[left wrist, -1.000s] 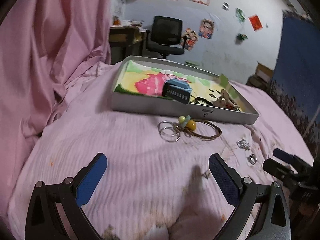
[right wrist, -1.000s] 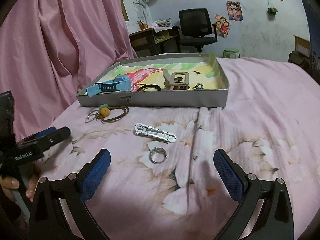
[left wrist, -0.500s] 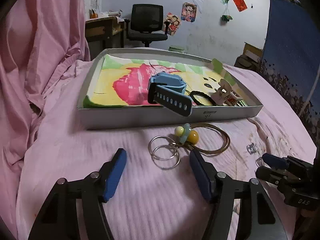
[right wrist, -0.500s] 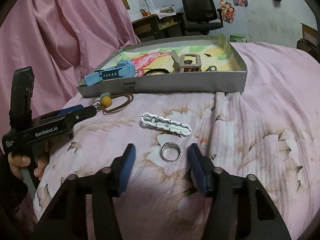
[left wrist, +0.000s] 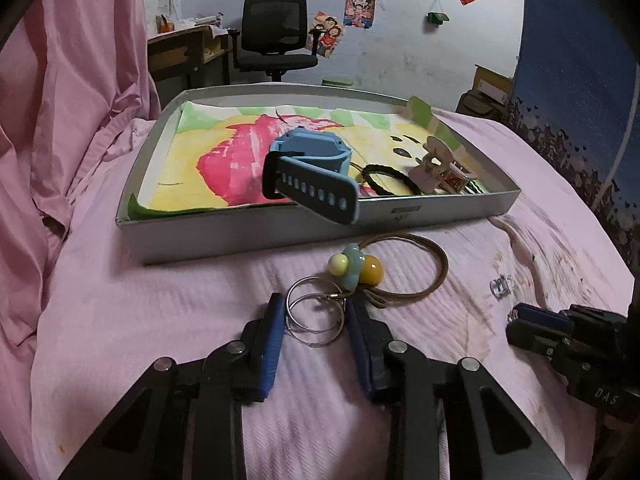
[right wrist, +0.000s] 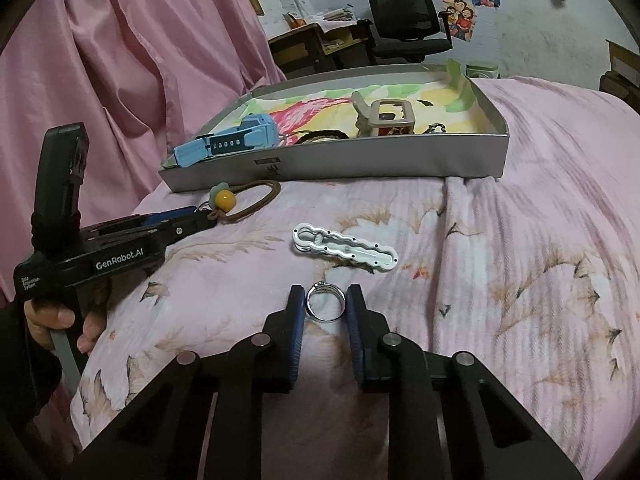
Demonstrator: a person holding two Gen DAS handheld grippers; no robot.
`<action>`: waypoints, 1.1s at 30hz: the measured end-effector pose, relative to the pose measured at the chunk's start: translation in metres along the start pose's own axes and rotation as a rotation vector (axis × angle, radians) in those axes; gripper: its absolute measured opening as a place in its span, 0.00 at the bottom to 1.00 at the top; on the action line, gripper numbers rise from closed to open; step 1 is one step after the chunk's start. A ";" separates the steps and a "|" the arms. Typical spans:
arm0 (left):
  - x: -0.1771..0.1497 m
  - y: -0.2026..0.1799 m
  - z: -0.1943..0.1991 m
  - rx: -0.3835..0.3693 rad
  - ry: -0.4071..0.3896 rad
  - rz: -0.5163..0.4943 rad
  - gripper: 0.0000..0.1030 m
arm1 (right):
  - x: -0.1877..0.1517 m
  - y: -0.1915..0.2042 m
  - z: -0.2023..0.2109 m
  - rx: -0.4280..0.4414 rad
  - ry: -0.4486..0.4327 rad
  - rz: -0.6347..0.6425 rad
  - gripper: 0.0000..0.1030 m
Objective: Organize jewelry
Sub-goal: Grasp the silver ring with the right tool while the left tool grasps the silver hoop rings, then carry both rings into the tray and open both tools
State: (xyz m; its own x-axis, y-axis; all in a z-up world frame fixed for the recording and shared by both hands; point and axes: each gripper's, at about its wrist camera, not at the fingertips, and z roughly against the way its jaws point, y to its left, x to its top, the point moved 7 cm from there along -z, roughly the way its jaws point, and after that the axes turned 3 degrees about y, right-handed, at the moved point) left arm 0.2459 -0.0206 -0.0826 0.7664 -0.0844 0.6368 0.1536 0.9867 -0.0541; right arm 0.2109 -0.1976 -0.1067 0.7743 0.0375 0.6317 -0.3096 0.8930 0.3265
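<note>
Two linked metal key rings (left wrist: 315,320) lie on the pink bedspread, with my left gripper (left wrist: 316,312) shut on them from both sides. They are tied to a brown hair tie with yellow and green beads (left wrist: 370,270). In the right wrist view a small silver ring (right wrist: 325,307) sits between the blue pads of my right gripper (right wrist: 325,300), which is shut on it. Just beyond lies a white wavy hair clip (right wrist: 344,246). The grey tray (left wrist: 240,232) holds a blue watch (left wrist: 312,176), a black hair band (left wrist: 390,178) and a beige claw clip (left wrist: 436,164).
A person's hand (right wrist: 52,316) holds the left gripper's handle at the bed's left side. A pink curtain (left wrist: 60,120) hangs at the left. Behind the bed stand an office chair (left wrist: 276,40) and a desk (left wrist: 188,48). A blue panel (left wrist: 580,80) stands at the right.
Both grippers moved forward and down and narrowed from wide open. The left one now flanks the key rings, the right one the silver ring.
</note>
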 end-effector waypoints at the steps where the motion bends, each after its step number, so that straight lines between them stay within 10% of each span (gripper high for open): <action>1: -0.001 -0.001 0.001 -0.003 -0.003 -0.002 0.29 | 0.000 0.000 0.000 0.000 0.000 0.001 0.18; 16: -0.024 -0.014 0.043 -0.002 -0.130 0.009 0.29 | -0.001 0.017 0.010 0.002 -0.050 0.090 0.18; 33: 0.014 -0.029 0.112 0.092 -0.446 0.036 0.28 | 0.041 0.024 0.087 -0.062 -0.403 0.146 0.18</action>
State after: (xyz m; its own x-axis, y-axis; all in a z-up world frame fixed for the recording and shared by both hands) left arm 0.1826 -0.0344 0.0145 0.4239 -0.0018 0.9057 0.0609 0.9978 -0.0265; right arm 0.1871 -0.2136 -0.0122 0.4438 -0.0018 0.8961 -0.3570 0.9169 0.1786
